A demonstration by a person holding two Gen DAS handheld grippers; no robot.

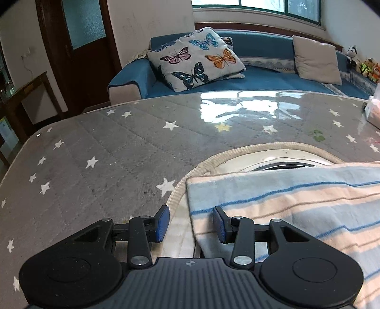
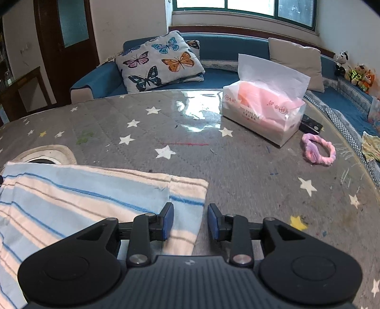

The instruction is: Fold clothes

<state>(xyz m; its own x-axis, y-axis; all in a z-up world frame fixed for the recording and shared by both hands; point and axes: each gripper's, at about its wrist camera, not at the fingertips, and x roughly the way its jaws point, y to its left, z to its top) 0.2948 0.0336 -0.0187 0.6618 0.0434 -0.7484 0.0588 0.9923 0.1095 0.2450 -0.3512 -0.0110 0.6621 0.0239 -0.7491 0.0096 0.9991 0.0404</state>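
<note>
A striped cloth (image 1: 296,206), in pale blue and peach bands with thin blue lines, is seen lying flat at the lower right of the left wrist view and at the lower left of the right wrist view, on the worktop (image 1: 114,152). Part of a round cream-edged mat (image 1: 237,154) is covered by it.

The left gripper (image 1: 191,223) is held with its fingers (image 1: 162,223) parted to a moderate gap over the cloth's left edge, and nothing is clamped. The right gripper (image 2: 190,222) is held likewise over the cloth's right corner, its fingers (image 2: 168,221) apart and gripping nothing.

The worktop is covered by a grey quilted star-print sheet under a glossy clear layer in which the window (image 2: 249,7) is reflected; scribbles and specks are visible on it. At the right of the right wrist view a tissue pack (image 2: 263,111), a pink-and-lilac fuzzy hair band (image 2: 319,152) and a small dark box (image 2: 311,124) are set on it.

Behind, a blue sofa (image 1: 256,80) is seen with a butterfly-print cushion (image 1: 194,59), a beige cushion (image 1: 315,59) and plush toys (image 1: 363,64); a dark wooden door (image 1: 80,47) is at the upper left.
</note>
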